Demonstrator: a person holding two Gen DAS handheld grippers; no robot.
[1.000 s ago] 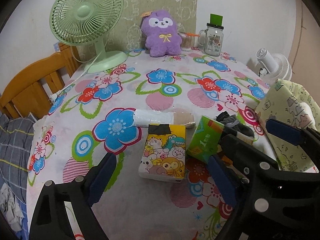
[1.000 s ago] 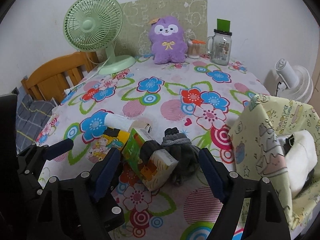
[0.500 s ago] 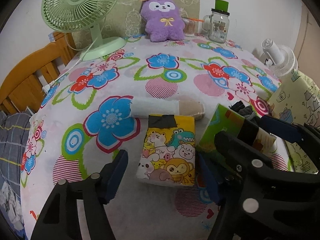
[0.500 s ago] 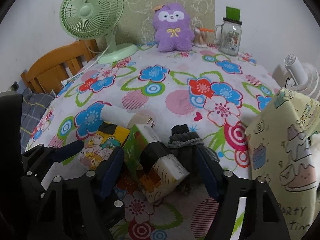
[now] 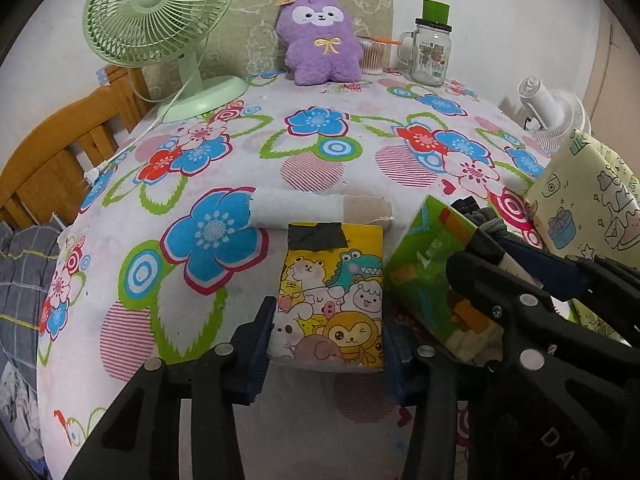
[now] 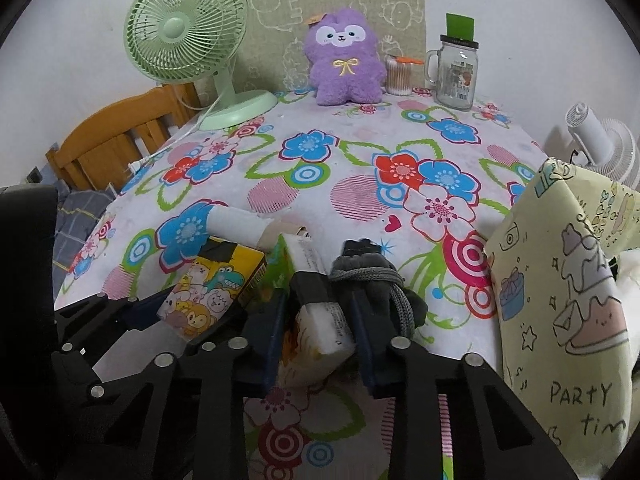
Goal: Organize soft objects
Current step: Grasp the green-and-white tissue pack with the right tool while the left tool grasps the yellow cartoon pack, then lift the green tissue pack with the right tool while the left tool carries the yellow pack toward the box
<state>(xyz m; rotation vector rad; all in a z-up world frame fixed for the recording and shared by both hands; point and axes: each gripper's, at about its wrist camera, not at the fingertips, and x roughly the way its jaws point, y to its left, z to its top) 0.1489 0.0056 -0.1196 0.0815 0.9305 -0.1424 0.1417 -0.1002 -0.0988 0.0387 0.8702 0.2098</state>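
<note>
On your table (image 5: 224, 280) lie two tissue packs: one yellow cartoon tissue pack (image 5: 334, 296) flat at the near edge and one green tissue pack (image 5: 432, 264) tilted just to its right. Add one nearly spent paper roll (image 5: 316, 210) touching the yellow pack's far end, one bundle of grey socks (image 6: 376, 284) beside the green pack, one purple plush (image 5: 320, 40), one glass mug jar (image 5: 432, 54), one green fan (image 5: 160, 24) and one white fan (image 5: 552, 108).

The yellow party bag (image 6: 560, 280) is cut off at the right edge, and its white contents are hard to make out.

Your left gripper (image 5: 326, 354) has just been closing, its jaws now pressing both sides of the yellow pack. Your right gripper (image 6: 320, 336) has also just been closing; its narrow jaws pinch the green pack's white end.
</note>
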